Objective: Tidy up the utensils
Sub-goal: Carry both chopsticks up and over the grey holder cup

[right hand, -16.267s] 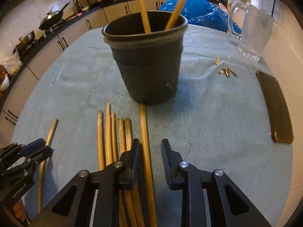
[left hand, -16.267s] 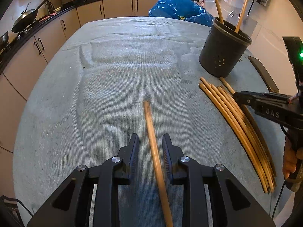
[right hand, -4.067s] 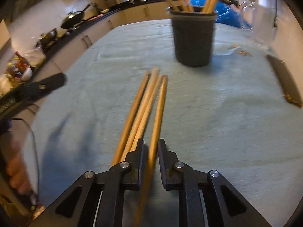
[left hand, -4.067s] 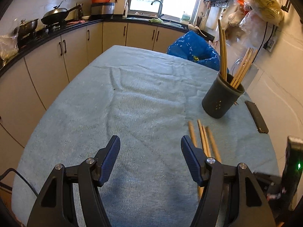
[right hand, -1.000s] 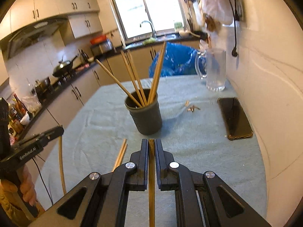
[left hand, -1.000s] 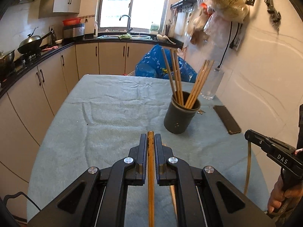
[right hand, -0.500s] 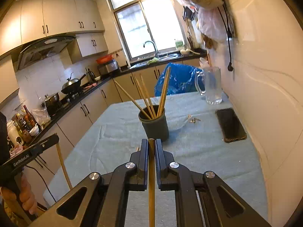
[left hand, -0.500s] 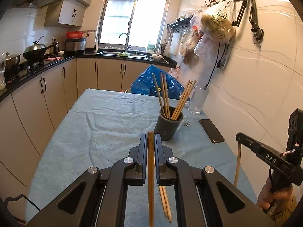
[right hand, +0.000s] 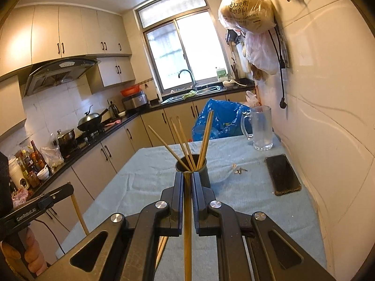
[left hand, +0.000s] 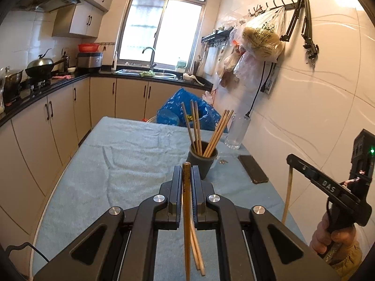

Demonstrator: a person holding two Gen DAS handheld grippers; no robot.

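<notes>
A: Chopsticks first. Left tongs [left hand: 186, 175] clenched on one chopstick [left hand: 186, 201], right tongs [right hand: 187, 183] clenched on another [right hand: 187, 210]. Both sticks up in the air above the table [left hand: 121, 164], short of the holder [left hand: 202, 164].

B: Rest of them?

A: Several already standing in the holder, fanned out both ways. Couple more lying loose on the cloth below the left tongs [left hand: 195, 250].

B: So what could go wrong?

A: Mainly the drop-in, imo. Each stick's pinched near its top w/ the long end hanging down, so it can swing. If the low tip meets the rim or a leaning stick instead of the gap, it'll glance off, maybe tip the holder.

B: Both going at once?

A: That's risk no. 2. Small opening, two tongs heading for it; they could knock each other or cross sticks.

B: Anything nearby?

A: Phone [right hand: 282, 175] & glass mug [right hand: 260, 128] sit on the wall side, apart from the holder. A stick that bounces out could roll that way or off the table edge.
</notes>
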